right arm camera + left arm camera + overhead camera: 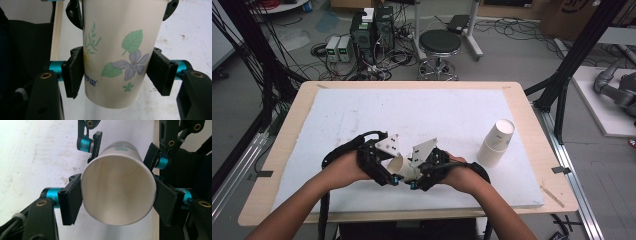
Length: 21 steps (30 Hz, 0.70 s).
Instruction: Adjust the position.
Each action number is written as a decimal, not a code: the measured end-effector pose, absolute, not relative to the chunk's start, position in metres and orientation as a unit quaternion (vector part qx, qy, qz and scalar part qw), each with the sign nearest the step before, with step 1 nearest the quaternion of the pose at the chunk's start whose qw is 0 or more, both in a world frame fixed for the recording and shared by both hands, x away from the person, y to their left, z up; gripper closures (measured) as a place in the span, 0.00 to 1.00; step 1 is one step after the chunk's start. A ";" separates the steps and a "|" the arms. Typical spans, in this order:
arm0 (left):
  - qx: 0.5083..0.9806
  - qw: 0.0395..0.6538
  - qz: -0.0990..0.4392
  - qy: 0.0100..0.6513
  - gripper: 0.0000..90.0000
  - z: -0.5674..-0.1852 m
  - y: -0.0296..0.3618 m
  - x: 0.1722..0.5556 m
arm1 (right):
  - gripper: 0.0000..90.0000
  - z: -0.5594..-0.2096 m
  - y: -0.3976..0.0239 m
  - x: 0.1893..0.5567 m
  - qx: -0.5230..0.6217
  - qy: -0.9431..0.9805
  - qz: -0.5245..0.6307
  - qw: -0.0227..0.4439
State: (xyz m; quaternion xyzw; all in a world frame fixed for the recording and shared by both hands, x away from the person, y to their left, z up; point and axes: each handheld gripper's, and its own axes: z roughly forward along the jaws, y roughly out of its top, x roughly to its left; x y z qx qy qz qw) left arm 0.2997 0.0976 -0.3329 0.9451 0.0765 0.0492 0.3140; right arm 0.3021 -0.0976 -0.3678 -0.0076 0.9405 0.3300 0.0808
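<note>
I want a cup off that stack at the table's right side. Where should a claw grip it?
Grip the top cup across its wall just below the rim, coming from the side. The stack leans, so match that tilt and pull along its axis.

The high view is fixed above the near edge of the bench (522, 107), facing forward and down across its white top to the floor beyond. Each gripper view rides on its hand-held gripper, looking along the jaws at close range. All three views share the paper cup (404, 167) (117, 185) (120, 50), seen from opposite ends in the gripper views.
</note>
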 end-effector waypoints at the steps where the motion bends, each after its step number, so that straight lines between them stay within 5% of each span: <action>1: 0.944 0.316 0.049 0.078 0.34 -0.333 0.097 0.299 | 0.40 -0.368 -0.098 0.302 -0.006 0.941 0.329 0.079; 10: 0.936 0.340 0.060 0.071 0.29 -0.336 0.100 0.298 | 0.41 -0.370 -0.099 0.302 -0.004 0.939 0.334 0.081; 21: 0.883 0.458 0.058 0.089 0.22 -0.337 0.130 0.296 | 0.41 -0.370 -0.119 0.302 0.014 0.928 0.362 0.084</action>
